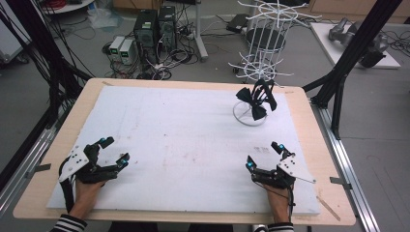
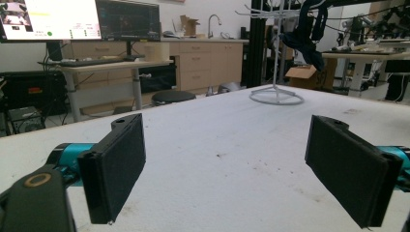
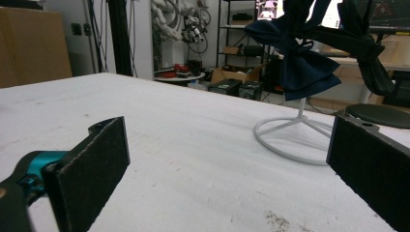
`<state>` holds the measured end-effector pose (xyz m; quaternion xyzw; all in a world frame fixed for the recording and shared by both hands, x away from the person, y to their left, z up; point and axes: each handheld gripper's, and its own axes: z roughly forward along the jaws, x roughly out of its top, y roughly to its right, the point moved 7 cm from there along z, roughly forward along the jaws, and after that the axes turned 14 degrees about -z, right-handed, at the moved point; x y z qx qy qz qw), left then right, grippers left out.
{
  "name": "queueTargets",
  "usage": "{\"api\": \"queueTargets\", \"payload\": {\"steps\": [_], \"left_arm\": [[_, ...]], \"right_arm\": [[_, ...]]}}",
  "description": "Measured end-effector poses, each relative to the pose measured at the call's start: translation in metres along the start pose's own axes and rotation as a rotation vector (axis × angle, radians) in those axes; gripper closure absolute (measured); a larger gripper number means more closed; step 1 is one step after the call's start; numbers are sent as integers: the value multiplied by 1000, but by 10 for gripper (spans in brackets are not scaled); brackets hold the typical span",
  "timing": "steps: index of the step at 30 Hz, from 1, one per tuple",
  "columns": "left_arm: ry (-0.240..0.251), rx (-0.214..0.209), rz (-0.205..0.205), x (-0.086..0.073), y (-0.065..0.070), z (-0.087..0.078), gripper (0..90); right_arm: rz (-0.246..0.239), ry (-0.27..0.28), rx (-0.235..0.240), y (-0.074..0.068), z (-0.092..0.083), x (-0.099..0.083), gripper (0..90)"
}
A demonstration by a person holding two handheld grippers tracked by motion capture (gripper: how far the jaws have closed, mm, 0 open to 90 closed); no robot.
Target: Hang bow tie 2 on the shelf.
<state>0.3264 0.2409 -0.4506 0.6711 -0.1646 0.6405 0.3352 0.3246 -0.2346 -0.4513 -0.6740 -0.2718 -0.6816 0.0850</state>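
Both your claws are wide open with nothing in them: left claw [image 1: 112, 150] and right claw [image 1: 263, 155] low on the counter [image 1: 193, 140], well apart from the bow tie [image 1: 252, 102] on its white stand [image 1: 241, 116].

Beyond my fingers lies grey floor with computer towers [image 1: 154, 26] and tangled cables [image 1: 176, 55]; farther off, wooden cabinets [image 2: 203, 63], a desk with monitors [image 2: 82, 19], a round stool [image 2: 173, 97].

Dark navy bow tie [image 1: 255, 100] hanging on white wire stand [image 1: 249, 117], far right of table, well apart from both grippers.
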Motion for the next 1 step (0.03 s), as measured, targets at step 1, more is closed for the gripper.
{"api": "queueTargets", "payload": {"steps": [1], "left_arm": [[1, -1, -3, 0, 0, 0, 149]], "right_arm": [[-5, 5, -2, 1, 0, 0, 7]]}}
